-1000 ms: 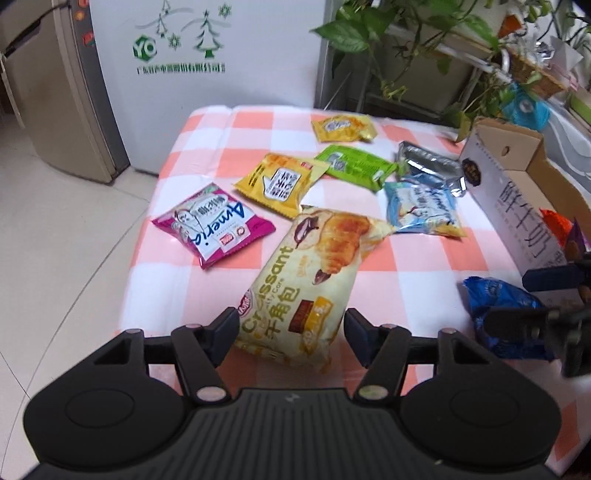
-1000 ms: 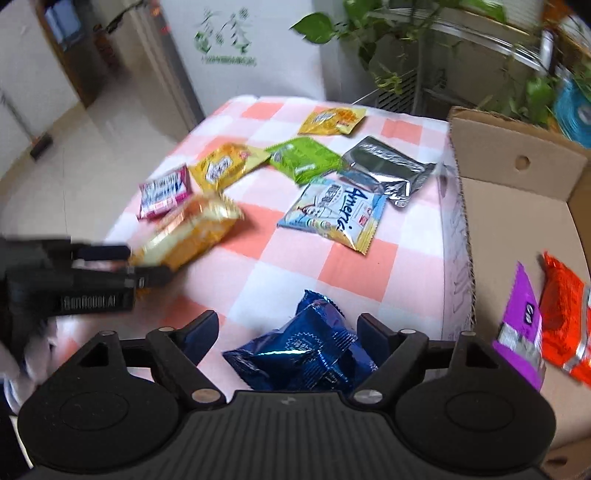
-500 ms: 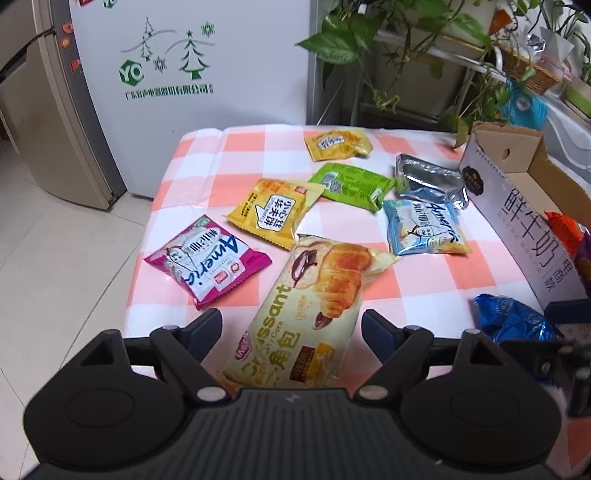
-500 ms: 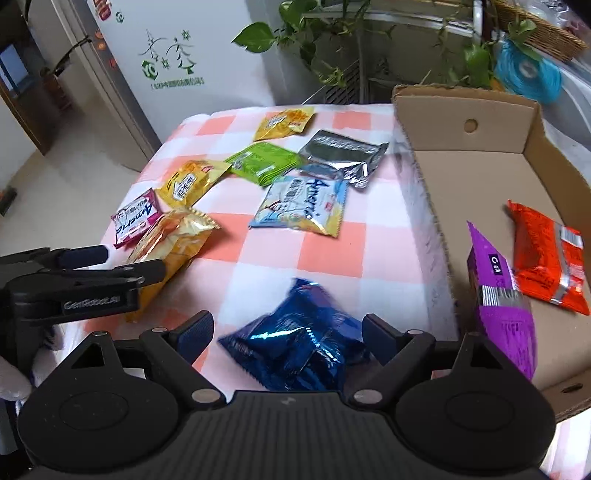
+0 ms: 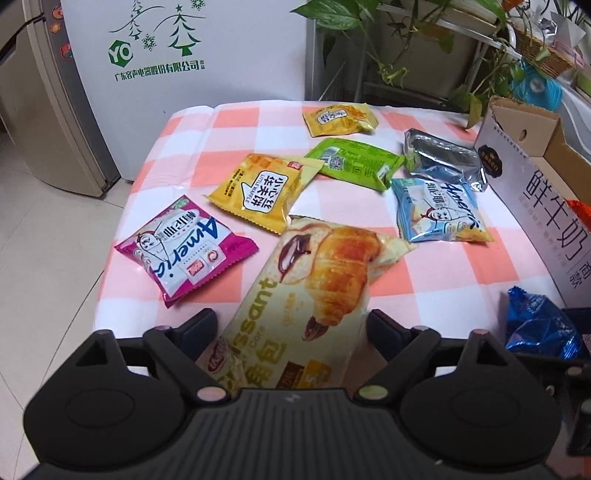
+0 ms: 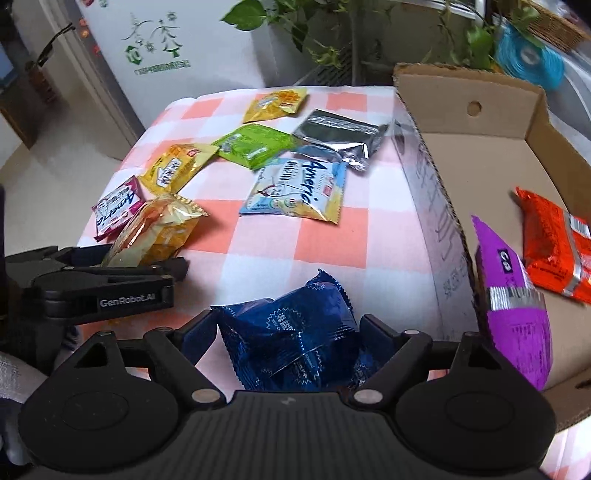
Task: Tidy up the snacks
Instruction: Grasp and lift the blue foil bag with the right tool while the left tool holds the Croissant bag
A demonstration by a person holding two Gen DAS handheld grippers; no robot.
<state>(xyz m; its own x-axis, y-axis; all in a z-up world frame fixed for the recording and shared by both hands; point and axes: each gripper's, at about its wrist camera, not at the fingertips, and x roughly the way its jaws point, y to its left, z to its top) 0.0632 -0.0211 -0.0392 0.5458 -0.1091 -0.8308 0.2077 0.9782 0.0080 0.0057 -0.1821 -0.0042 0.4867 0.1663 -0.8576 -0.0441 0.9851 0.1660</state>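
My left gripper (image 5: 291,325) is open with the cream croissant packet (image 5: 314,280) lying between its fingers on the checked table; the packet also shows in the right wrist view (image 6: 155,230). My right gripper (image 6: 288,328) is open around the blue snack bag (image 6: 291,336), which lies near the table's front edge and also shows in the left wrist view (image 5: 539,325). The cardboard box (image 6: 436,206) stands at the right and holds a purple packet (image 6: 513,310) and an orange packet (image 6: 557,243).
On the cloth lie a pink packet (image 5: 184,247), a yellow waffle packet (image 5: 262,192), a green packet (image 5: 354,162), a small yellow packet (image 5: 338,118), a silver packet (image 5: 443,158) and a light-blue packet (image 5: 439,210). A white fridge (image 5: 184,55) and plants (image 5: 406,22) stand behind the table.
Both grippers have moved forward and down over their packets. The croissant packet and the blue bag now sit deeper between the open fingers.
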